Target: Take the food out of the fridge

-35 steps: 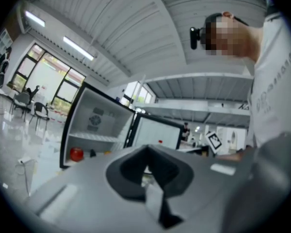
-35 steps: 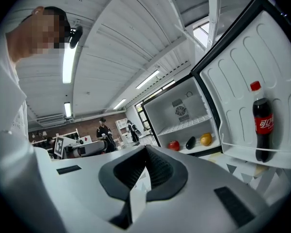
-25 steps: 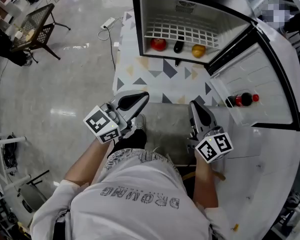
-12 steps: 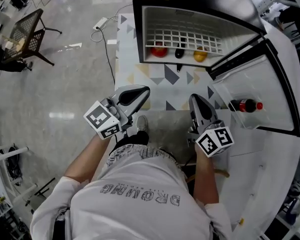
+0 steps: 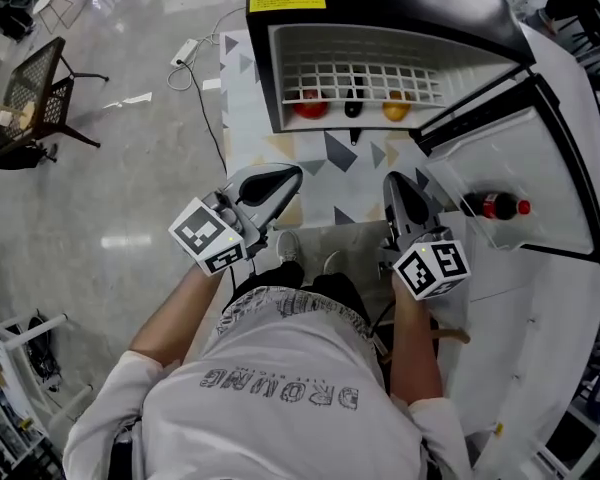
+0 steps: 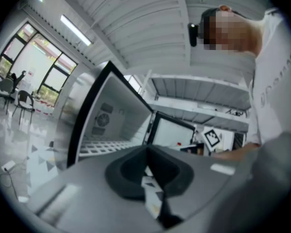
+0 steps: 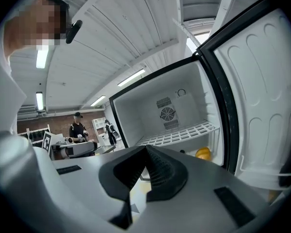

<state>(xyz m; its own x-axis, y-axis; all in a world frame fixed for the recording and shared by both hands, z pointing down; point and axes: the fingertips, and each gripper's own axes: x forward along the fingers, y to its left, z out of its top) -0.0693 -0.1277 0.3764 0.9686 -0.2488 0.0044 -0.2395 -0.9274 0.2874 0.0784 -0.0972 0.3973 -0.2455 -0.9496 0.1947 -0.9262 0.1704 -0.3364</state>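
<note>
My left gripper (image 6: 146, 152) has its jaw tips touching, w/ nothing between them. Right in front is the open fridge (image 6: 117, 103), white inside, w/ a wire shelf (image 6: 106, 147) low down & a round fan (image 6: 103, 120) on the back wall. Its door (image 6: 175, 132) swings out to the right, big windows (image 6: 34, 67) are far left & a white shirt (image 6: 277, 81) is at the right edge.

Three food items (image 5: 310, 106), one bottle (image 5: 490, 206)

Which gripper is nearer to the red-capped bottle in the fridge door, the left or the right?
Right. In the head view the right gripper sits left of the bottle, apart from it; the left gripper is even farther left.
</note>
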